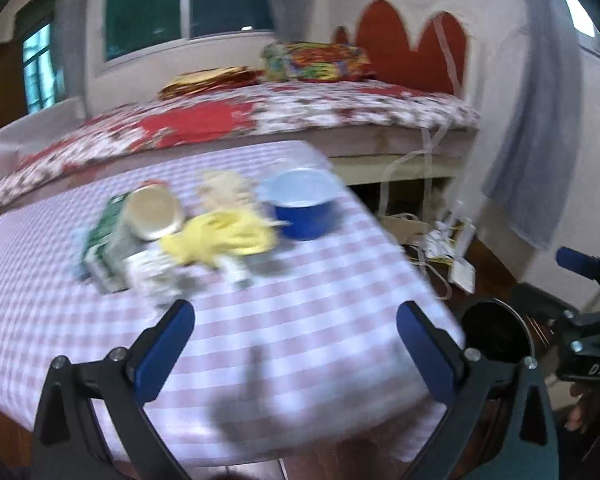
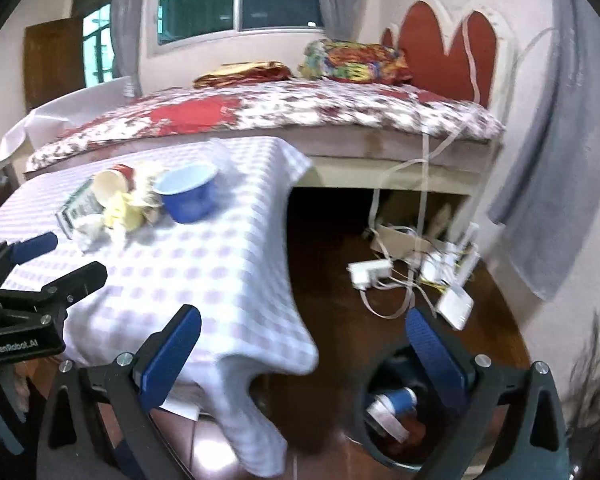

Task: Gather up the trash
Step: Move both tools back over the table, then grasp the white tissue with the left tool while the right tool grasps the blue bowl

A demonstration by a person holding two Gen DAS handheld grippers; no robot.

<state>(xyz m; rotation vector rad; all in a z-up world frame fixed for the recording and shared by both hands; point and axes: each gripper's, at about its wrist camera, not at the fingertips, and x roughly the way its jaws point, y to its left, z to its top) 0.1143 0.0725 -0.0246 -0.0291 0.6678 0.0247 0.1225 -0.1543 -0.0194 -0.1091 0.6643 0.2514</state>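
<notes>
Motion blur smears both views, so the heap of trash on the checked surface (image 1: 260, 312) is hard to read: a tipped paper cup (image 1: 153, 215), a green-printed carton (image 1: 104, 236) under it, a crumpled yellow wrapper (image 1: 224, 238) and some whitish scraps whose kind cannot be told. A blue bowl (image 1: 302, 208) stands just beside the heap on its right. The left tool (image 1: 296, 344) hovers over the near part of the surface with its blue-padded fingers spread wide and nothing between them; the heap lies ahead of it, apart from the fingertips. The right tool (image 2: 304, 348) is held off the surface's corner, above the floor, also spread wide and holding nothing. Below it a dark round bin (image 2: 384, 440) sits on the floor, partly hidden by the right finger and cut off at the frame's bottom; a blue and white item lies inside, unclear. Only fingertips of the person's hand (image 1: 592, 408) show.
</notes>
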